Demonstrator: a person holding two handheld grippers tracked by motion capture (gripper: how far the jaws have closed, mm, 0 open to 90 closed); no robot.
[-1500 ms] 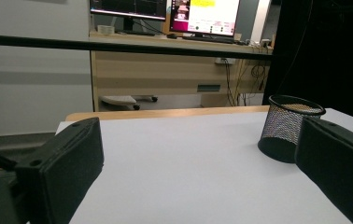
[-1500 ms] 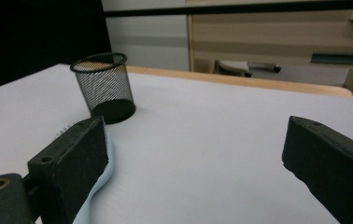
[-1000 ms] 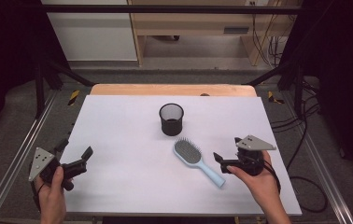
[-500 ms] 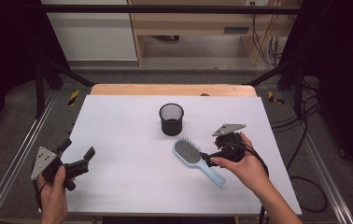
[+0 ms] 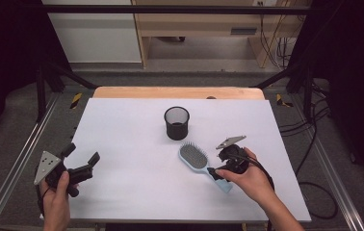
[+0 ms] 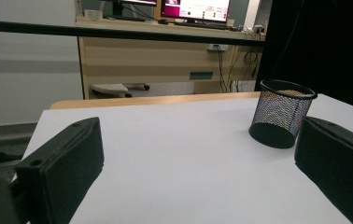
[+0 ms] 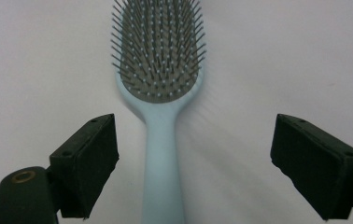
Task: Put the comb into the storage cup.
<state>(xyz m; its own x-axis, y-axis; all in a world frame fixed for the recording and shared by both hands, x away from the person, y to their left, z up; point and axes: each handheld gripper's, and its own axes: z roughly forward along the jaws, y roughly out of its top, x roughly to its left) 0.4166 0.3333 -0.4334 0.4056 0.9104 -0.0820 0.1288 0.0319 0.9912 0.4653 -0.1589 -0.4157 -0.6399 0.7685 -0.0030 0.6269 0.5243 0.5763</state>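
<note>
On the white table the mesh cup stands mid-board; just in front of it, to its right, lies the pale blue hairbrush, bristles up. It looks light, rigid and smooth, so the narrow handle is the place to grip. The right gripper straddles that handle with jaws wide apart. The left gripper, also spread, waits well left of the cup. The right gripper view shows the handle centred, the high view the cup beyond

Both claws w/ jaws wide apart: left claw held low, right claw tilted downward.
</note>
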